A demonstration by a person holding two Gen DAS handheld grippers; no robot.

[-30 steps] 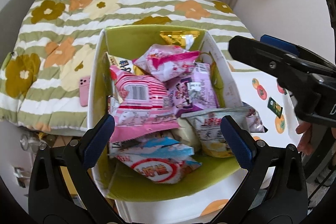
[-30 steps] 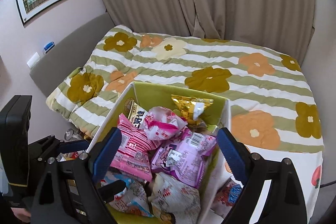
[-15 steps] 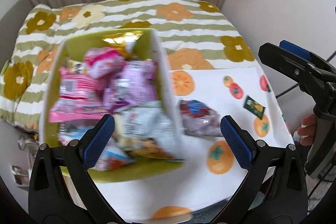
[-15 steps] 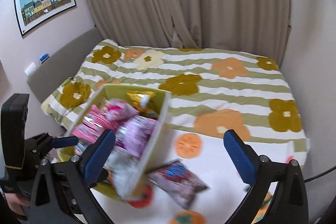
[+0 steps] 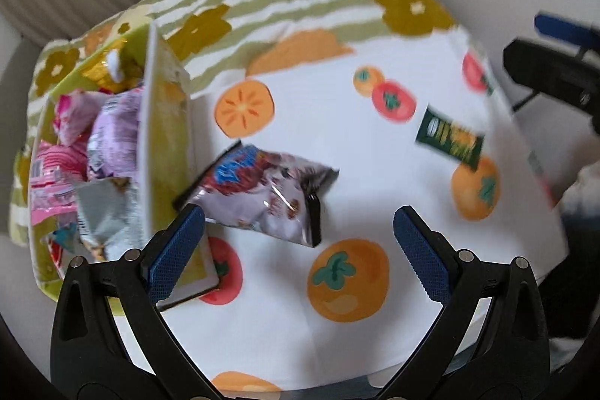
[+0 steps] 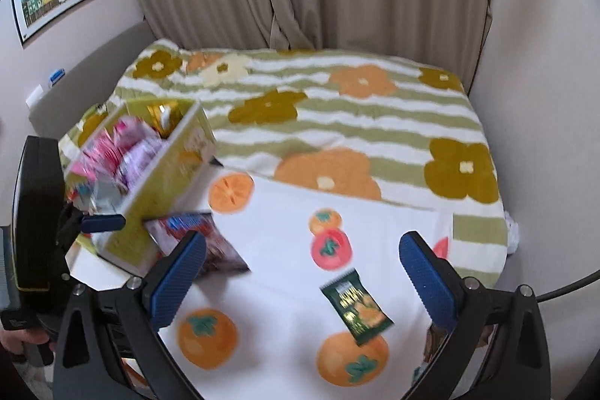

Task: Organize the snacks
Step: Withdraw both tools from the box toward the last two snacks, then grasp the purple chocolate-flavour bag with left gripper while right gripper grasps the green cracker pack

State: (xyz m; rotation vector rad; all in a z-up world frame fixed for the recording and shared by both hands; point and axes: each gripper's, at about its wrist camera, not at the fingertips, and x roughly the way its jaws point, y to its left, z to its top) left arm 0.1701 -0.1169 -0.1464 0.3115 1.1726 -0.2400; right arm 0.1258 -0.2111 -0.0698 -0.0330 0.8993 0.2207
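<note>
Both hand-held grippers hang wide open and empty over a white surface [image 6: 285,291] printed with orange and red fruit, the right hand-held gripper [image 6: 300,272] having just spread its jaws with nothing between them, the left hand-held gripper [image 5: 298,250] likewise gaping. A silver-and-red snack packet [image 5: 262,190] lies against the wall of a green box [image 5: 165,145] crammed with pink and purple snack bags, while a small dark green packet [image 6: 356,312] lies well apart on the cloth
</note>
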